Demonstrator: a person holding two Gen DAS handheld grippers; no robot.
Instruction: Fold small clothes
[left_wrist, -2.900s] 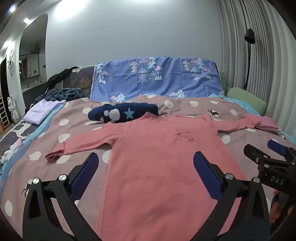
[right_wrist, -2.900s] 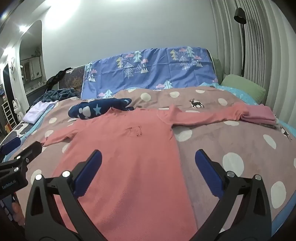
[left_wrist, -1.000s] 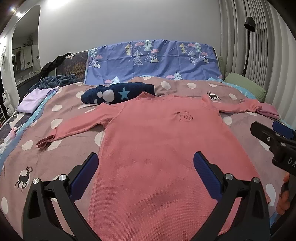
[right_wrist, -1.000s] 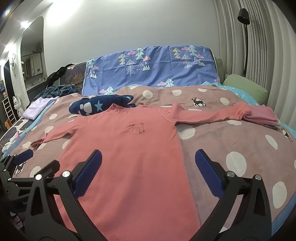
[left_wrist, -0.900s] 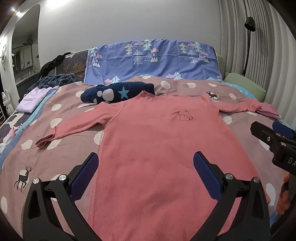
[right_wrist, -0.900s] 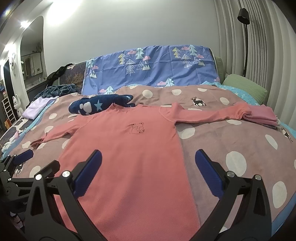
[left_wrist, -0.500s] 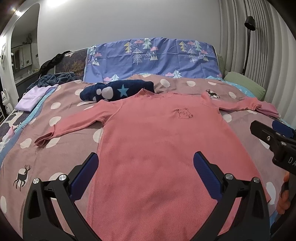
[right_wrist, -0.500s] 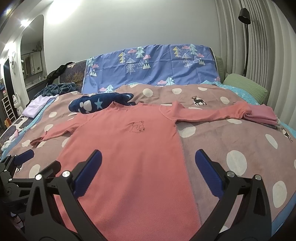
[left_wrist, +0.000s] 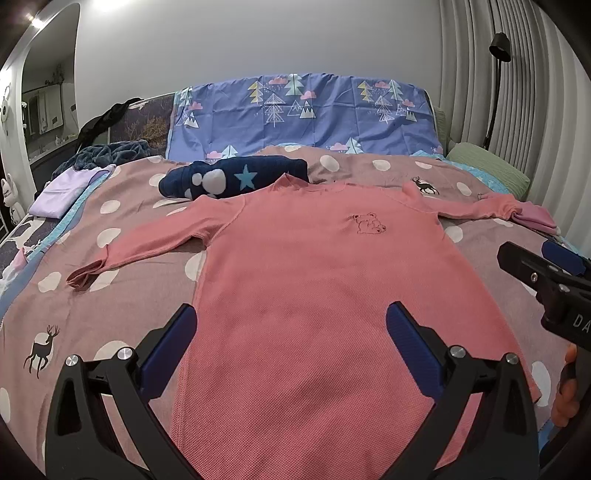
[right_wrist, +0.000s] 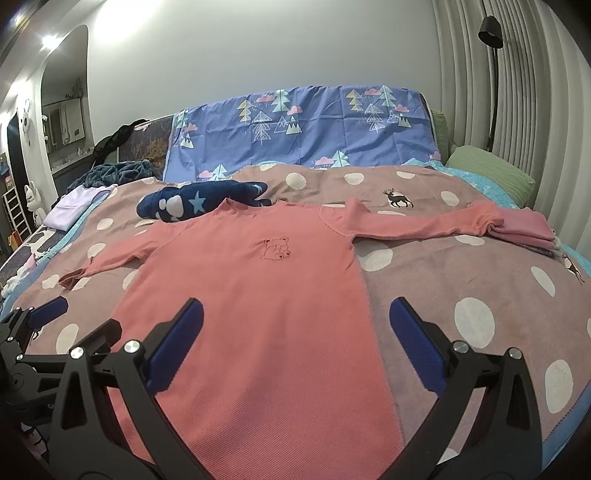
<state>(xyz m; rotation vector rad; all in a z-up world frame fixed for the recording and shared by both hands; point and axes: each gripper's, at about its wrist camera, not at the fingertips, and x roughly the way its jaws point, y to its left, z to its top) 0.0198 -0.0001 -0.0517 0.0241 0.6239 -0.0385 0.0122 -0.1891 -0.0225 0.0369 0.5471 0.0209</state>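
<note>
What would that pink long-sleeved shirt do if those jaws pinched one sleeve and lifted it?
The pink long-sleeved shirt lies flat and follows the bedspread, so it would probably droop limply. It looks like thin knit, so it is likely light. Its textured weave suggests it would drag and bunch rather than slide.

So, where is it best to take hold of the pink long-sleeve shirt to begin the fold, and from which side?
Probably the cuffs. The pink shirt lies flat, face up, sleeves spread. The left hand-held gripper, open, could come from the left for the left cuff, which lies free on the bedspread. The right hand-held gripper, also open, could take the other cuff, which touches a folded pink garment.
</note>
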